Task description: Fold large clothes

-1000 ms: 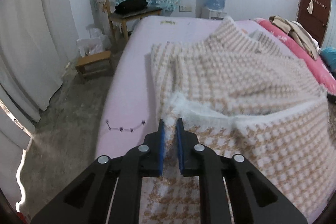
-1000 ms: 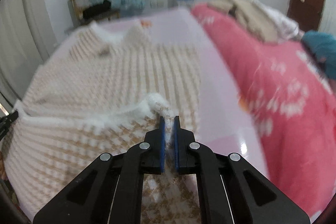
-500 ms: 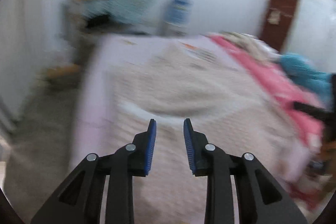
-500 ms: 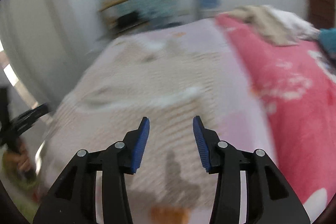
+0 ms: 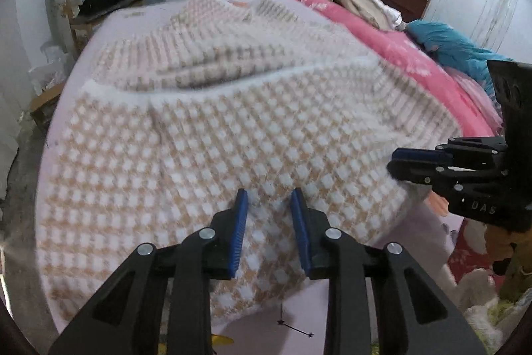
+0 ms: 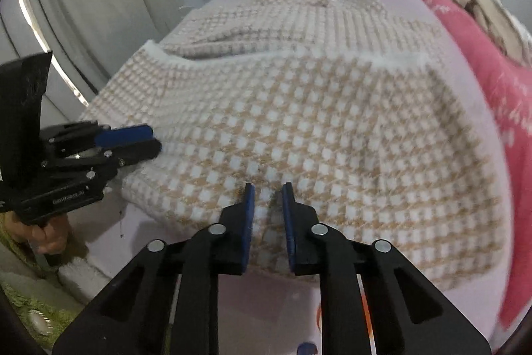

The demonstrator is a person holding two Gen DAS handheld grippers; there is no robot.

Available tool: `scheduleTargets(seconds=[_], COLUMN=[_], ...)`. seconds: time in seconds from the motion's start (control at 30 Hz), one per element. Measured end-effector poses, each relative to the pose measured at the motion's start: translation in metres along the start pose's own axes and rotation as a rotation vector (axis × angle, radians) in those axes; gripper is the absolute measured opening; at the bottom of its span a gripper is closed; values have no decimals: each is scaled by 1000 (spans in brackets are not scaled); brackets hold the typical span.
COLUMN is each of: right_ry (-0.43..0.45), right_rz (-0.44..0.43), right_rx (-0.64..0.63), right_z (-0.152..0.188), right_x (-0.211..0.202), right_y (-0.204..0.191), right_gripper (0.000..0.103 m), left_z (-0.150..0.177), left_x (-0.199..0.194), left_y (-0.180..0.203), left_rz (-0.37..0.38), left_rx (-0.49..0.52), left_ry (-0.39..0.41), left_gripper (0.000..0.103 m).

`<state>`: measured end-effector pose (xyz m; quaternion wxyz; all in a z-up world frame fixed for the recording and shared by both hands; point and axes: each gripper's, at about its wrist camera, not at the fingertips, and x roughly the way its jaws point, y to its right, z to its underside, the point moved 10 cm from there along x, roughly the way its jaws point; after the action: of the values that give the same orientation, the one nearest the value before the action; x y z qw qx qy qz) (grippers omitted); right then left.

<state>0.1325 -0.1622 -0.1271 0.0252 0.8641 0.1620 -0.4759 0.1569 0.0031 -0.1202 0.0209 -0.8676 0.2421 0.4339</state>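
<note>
Sweater [image 5: 252,128] lies folded once, its bottom half flipped up ahead of both grippers. Left gripper [image 5: 268,205] and right gripper [image 6: 268,198] are spread, holding nothing. More folds look needed.

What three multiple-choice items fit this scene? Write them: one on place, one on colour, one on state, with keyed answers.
1. Where does the sweater lie?
A. on the bed
B. on the chair
C. on the floor

2. What colour is the quilt beside it?
A. green
B. pink
C. black

3. How do the left gripper and right gripper stand?
A. both clamped on cloth
B. one shut
C. both open

Answers: 1 A, it spreads over the lilac sheet; 2 B, pink fabric runs along the bed's side; 3 C, a gap shows between each pair of blue fingers.
</note>
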Motion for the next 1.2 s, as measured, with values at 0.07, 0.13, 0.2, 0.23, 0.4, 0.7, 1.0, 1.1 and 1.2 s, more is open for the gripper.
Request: scheduleTargets(seconds=[0.07, 0.13, 0.2, 0.23, 0.4, 0.7, 1.0, 1.1, 1.2], right_ry=[63, 105, 73, 49, 50, 14, 73, -21, -14], right_rz=[-46, -44, -6, 4, 21, 62, 130, 178, 191], right_rx=[-6, -22, -20, -8, -8, -3, 95, 151, 139], right_z=[-15, -29, -33, -30, -32, 18, 23, 50, 47], right_x=[-12, -9, 19, 31, 24, -1, -34, -4, -5], right_y=[-11, -18, -16, -12, -10, -1, 37, 63, 63], right_gripper=[15, 15, 15, 15, 15, 18, 23, 23, 23], left_z=[-12, -19, -21, -18, -16, 34, 41, 59, 53], left_x=[-10, -3, 19, 31, 10, -16, -51, -37, -44], left_y=[9, 14, 12, 7, -2, -24, -54, -79, -78], left_rz=[64, 77, 45, 27, 30, -1, -90, -89, -98], left_rx=[9, 17, 17, 4, -20, -62, -109, -201, -197], left_ry=[49, 53, 27, 9, 29, -27, 18, -4, -4], left_gripper=[26, 27, 28, 29, 29, 29, 29, 29, 29])
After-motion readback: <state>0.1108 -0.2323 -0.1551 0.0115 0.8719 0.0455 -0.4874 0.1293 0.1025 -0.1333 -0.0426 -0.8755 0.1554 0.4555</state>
